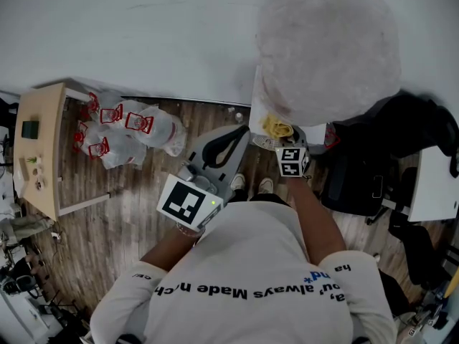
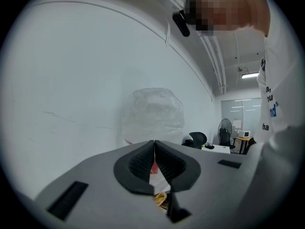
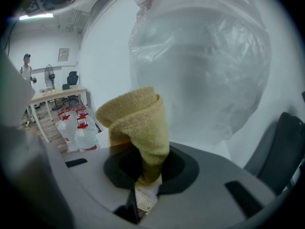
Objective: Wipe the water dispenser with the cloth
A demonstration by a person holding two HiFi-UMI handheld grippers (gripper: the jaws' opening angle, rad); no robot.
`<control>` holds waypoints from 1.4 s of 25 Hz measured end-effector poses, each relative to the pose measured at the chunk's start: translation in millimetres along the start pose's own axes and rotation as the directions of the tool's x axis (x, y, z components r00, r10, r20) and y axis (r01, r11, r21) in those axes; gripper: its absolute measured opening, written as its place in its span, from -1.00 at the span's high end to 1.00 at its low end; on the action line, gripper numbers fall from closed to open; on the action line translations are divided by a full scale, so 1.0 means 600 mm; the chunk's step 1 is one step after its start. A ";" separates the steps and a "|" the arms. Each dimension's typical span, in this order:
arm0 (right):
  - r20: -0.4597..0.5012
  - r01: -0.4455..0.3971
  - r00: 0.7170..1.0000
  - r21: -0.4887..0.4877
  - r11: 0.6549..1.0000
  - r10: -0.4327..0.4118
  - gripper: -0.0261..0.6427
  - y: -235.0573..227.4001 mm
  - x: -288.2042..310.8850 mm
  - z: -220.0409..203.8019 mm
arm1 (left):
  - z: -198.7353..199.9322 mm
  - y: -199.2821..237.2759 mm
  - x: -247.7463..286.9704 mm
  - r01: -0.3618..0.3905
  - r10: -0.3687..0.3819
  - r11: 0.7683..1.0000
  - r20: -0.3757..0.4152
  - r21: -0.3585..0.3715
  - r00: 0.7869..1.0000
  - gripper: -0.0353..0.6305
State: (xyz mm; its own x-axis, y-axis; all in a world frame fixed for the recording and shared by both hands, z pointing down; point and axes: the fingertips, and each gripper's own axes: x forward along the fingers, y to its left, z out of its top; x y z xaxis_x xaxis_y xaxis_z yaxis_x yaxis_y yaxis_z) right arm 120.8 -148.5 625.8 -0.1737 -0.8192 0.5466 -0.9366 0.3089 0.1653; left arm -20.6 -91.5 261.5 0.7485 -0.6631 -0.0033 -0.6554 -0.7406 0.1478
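1. The right hand-held gripper (image 3: 147,173) is clamped on a yellow cloth (image 3: 138,123), which sticks up past its jaws.
2. The cloth is just beside the dispenser (image 3: 205,66), below its plastic-wrapped top; I cannot tell whether they touch.
3. The left hand-held gripper (image 2: 154,156) has its jaws pressed together on nothing, and points toward the dispenser.
4. Water jugs (image 1: 129,131) lie on the floor (image 1: 122,213), well apart to the left.

There were two grey handheld grippers, left gripper (image 2: 154,149) and right gripper (image 3: 147,171); one yellow terry cloth (image 3: 138,123); one white water dispenser (image 1: 258,106); one plastic-wrapped bottle (image 1: 326,49); roughly five clear red-capped water jugs (image 1: 140,124).
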 end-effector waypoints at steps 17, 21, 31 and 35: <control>0.003 -0.014 1.000 0.003 1.000 0.014 0.74 -0.029 -0.021 -0.009 | -0.002 -0.018 0.011 0.004 -0.004 1.000 0.002 -0.001 1.000 0.83; 0.003 -0.018 1.000 0.009 1.000 0.018 0.74 -0.034 -0.024 -0.011 | -0.004 -0.020 0.011 0.007 -0.007 1.000 -0.010 0.002 1.000 0.83; -0.004 -0.034 0.999 0.010 0.999 0.034 0.74 -0.053 -0.033 -0.025 | 0.003 -0.029 0.018 0.017 -0.017 1.000 0.009 0.010 1.000 0.83; -0.009 -0.032 0.999 0.011 0.999 0.032 0.74 -0.062 -0.036 -0.030 | 0.001 -0.031 0.020 0.022 -0.023 1.000 0.004 0.010 1.000 0.83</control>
State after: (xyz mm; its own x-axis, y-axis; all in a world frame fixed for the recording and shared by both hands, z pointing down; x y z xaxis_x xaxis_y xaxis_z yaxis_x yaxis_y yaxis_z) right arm 164.8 -133.4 622.7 -0.2007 -0.8048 0.5586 -0.9339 0.3294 0.1391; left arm 0.1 -85.8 257.9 0.7627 -0.6467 -0.0106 -0.6394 -0.7564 0.1378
